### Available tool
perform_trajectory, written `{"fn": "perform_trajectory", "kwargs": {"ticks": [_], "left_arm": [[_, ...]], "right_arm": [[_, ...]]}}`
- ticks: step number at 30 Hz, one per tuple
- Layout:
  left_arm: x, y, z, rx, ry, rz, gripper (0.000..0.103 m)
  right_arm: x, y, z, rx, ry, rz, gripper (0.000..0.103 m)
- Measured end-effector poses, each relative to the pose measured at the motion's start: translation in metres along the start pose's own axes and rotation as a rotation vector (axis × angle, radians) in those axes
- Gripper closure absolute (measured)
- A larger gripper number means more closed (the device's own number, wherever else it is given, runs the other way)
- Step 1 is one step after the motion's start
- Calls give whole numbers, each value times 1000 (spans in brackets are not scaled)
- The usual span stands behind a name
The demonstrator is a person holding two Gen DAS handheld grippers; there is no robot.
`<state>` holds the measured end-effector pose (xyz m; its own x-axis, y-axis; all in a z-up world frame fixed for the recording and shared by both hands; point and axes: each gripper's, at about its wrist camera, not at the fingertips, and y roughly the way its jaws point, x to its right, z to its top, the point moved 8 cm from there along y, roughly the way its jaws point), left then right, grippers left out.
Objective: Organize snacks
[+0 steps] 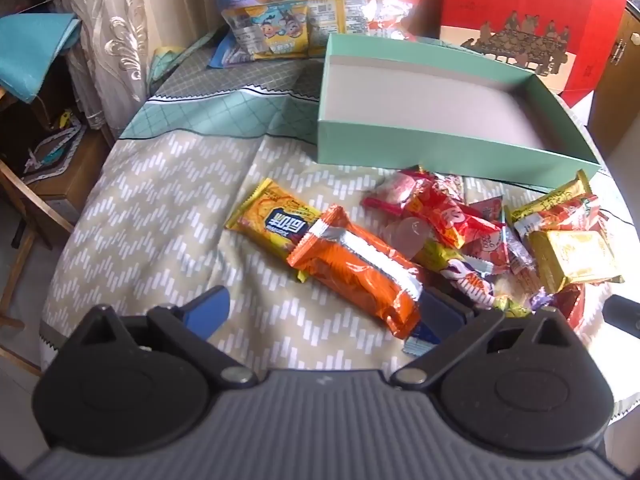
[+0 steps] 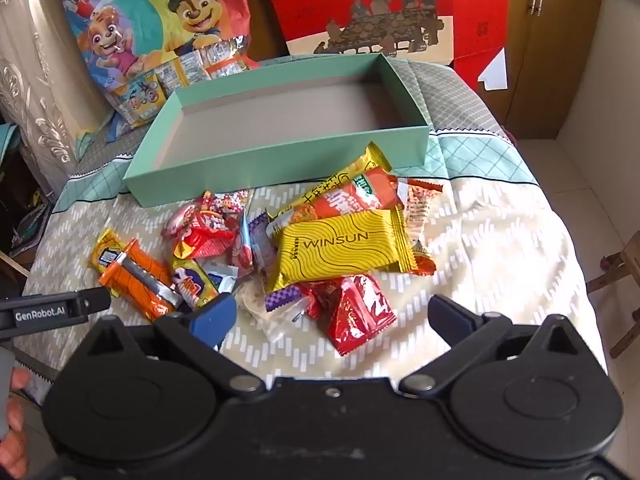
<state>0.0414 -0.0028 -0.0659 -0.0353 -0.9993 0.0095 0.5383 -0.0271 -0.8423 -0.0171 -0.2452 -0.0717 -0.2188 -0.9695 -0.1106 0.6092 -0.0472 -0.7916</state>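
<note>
A heap of wrapped snacks lies on the patterned tablecloth in front of an empty mint-green box (image 1: pixel 440 148) (image 2: pixel 280 164). At the heap's left, a long orange packet (image 1: pixel 356 268) (image 2: pixel 140 280) rests across a yellow packet with a blue label (image 1: pixel 272 216) (image 2: pixel 105 256). A yellow WINSUN packet (image 2: pixel 340 244) tops the middle, and a red packet (image 2: pixel 356 312) lies nearest. My left gripper (image 1: pixel 324 312) is open, above the orange packet's near end. My right gripper (image 2: pixel 332 316) is open over the red packet, holding nothing. The left gripper's body (image 2: pixel 52 308) shows at the right wrist view's left edge.
A cartoon snack bag (image 1: pixel 276 20) (image 2: pixel 152 12) and a red gift bag (image 1: pixel 532 8) (image 2: pixel 360 4) stand behind the box. A curtain (image 1: pixel 104 20) hangs left, with a wooden chair (image 1: pixel 24 208) below. A brown cabinet (image 2: pixel 552 40) and a stool (image 2: pixel 624 268) stand right of the table.
</note>
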Motion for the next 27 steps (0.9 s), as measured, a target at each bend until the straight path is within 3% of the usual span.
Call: {"fn": "perform_trajectory", "kwargs": {"ticks": [27], "left_arm": [[0, 3, 1, -53, -34, -20, 0]], "right_arm": [[3, 3, 3, -3, 53, 25, 0]]}}
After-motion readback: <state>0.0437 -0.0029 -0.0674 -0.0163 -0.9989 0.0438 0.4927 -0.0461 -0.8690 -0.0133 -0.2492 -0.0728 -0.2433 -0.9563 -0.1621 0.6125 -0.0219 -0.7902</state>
